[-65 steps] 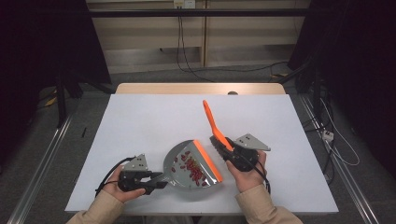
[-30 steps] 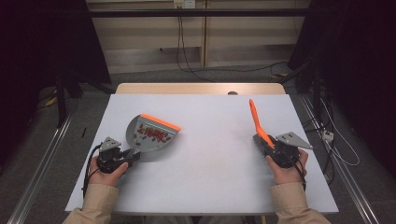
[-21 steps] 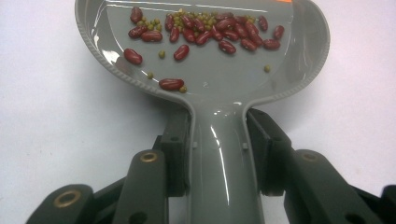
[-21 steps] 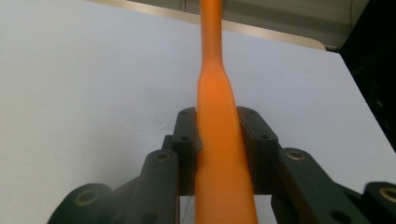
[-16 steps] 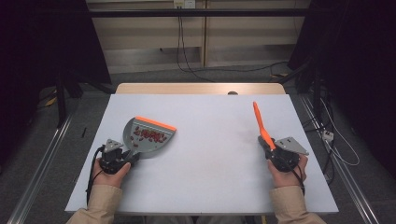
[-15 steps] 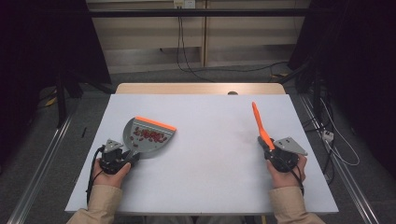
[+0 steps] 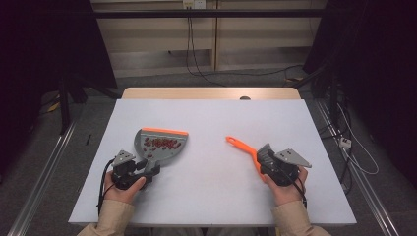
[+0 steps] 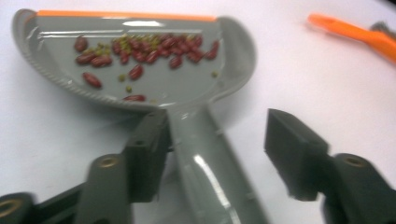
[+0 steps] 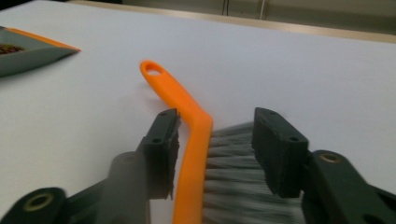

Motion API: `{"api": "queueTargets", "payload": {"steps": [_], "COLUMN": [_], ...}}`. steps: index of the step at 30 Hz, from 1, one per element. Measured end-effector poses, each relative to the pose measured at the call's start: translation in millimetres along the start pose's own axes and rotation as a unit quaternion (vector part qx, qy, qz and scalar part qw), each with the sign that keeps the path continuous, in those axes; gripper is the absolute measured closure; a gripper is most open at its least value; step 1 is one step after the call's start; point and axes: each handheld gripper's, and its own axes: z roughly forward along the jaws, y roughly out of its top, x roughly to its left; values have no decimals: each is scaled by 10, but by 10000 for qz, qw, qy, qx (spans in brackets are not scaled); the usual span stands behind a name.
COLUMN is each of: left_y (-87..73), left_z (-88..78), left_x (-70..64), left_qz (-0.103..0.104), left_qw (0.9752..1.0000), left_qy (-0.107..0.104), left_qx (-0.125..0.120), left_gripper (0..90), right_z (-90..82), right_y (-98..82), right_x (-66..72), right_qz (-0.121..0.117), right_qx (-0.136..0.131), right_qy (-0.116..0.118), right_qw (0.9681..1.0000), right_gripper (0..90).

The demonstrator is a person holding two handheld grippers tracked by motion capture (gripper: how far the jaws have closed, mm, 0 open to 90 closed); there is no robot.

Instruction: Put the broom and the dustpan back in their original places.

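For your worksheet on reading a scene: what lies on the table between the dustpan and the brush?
Nothing: in the high view the white table is bare between the dustpan and the brush.

- My sleeves [image 7: 112,218] are beige.
- My left gripper [image 7: 129,169] is black, grey-plated, trailing a black cable.
- Brass screws stud my black jaws.

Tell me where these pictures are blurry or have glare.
Left gripper view: soft all over, glare streaks on the dustpan and its handle. Right gripper view: the near bristles of the brush are out of focus. High view: evenly lit table, dark surroundings.
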Motion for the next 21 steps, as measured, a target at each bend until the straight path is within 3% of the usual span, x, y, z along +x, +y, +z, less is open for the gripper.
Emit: {"api": "queueTargets", "payload": {"steps": [2,4,9,14,21], "left_y": [-7,-3,19,20,24], "left_z": [-27,-62,-148,-194,-189], "left_x": [-10,12,82,108,138], "left_qz": [86,178,498,695,683], "left_qw": [9997,9993,9953,9924,9916], "left_qy": [-56,-101,-422,-622,-712], "left_qx": [-207,-322,-709,-798,-835], "left_gripper": [309,213,134,112,92], "right_z": [-23,-44,-110,-205,-259], "right_y": [6,0,-18,-65,-127], "right_x": [7,-12,-93,-188,-251], "right_qz": [55,101,160,167,190], "right_qx": [-70,-139,-209,-223,-239], "right_qy": [41,191,540,686,686], "right_qw": [10000,9997,9982,9973,9972], "right_gripper": [412,369,294,248,237]}}
